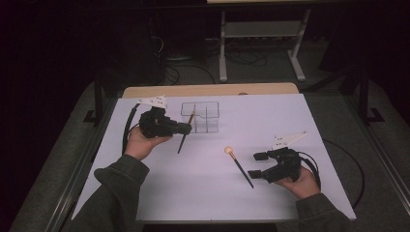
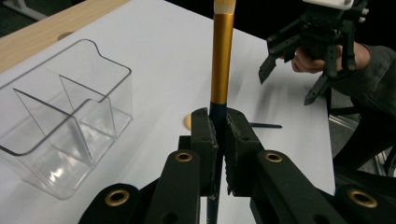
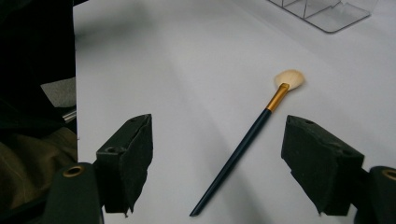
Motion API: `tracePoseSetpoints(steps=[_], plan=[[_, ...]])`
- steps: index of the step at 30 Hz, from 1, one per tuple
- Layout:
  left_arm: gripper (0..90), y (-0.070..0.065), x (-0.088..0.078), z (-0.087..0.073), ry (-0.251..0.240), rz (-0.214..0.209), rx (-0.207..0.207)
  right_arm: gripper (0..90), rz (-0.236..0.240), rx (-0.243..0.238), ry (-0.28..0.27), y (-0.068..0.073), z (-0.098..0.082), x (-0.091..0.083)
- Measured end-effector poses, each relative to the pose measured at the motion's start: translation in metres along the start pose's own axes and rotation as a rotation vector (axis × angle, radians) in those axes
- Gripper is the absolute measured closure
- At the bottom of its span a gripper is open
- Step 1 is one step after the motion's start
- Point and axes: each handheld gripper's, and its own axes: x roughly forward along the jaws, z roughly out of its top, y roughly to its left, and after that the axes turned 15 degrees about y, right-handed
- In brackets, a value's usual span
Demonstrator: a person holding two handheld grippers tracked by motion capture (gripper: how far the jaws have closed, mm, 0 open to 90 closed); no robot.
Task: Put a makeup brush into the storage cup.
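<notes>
My left gripper point(image 1: 187, 128) is shut on the dark handle of a makeup brush point(image 1: 183, 139), held just in front of a clear divided organizer point(image 1: 200, 117). In the left gripper view the jaws point(image 2: 219, 135) clamp the handle below the gold ferrule, and this brush point(image 2: 222, 60) rises with its pale bristles at the top edge. A second brush point(image 1: 239, 166) with a round cream head lies flat on the white table mat. My right gripper point(image 1: 255, 165) is open beside its handle end. In the right gripper view that brush point(image 3: 252, 135) lies between the wide-apart jaws point(image 3: 224, 158), untouched.
The white mat point(image 1: 208, 193) covers the table; a wooden strip point(image 1: 208, 90) shows at its far edge. The organizer point(image 2: 65, 121) has several empty compartments. Cables trail from both grippers. Dark floor and a white stand point(image 1: 261, 43) lie beyond the table.
</notes>
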Motion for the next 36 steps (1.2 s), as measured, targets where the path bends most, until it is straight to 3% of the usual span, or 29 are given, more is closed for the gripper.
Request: tracePoseSetpoints(steps=[19,27,36], plan=[[83.4,0.023,-0.005,0.026,-0.009,0.043,-0.015,21.4,0.000,0.002,-0.001,-0.002,-0.002,0.000],[83.4,0.035,-0.006,0.032,-0.011,0.050,-0.043,21.0,0.007,-0.002,-0.001,-0.002,-0.002,0.001],[83.4,0.046,-0.010,0.048,-0.002,0.078,-0.038,20.4,0.011,0.000,-0.002,-0.003,-0.002,0.000]])
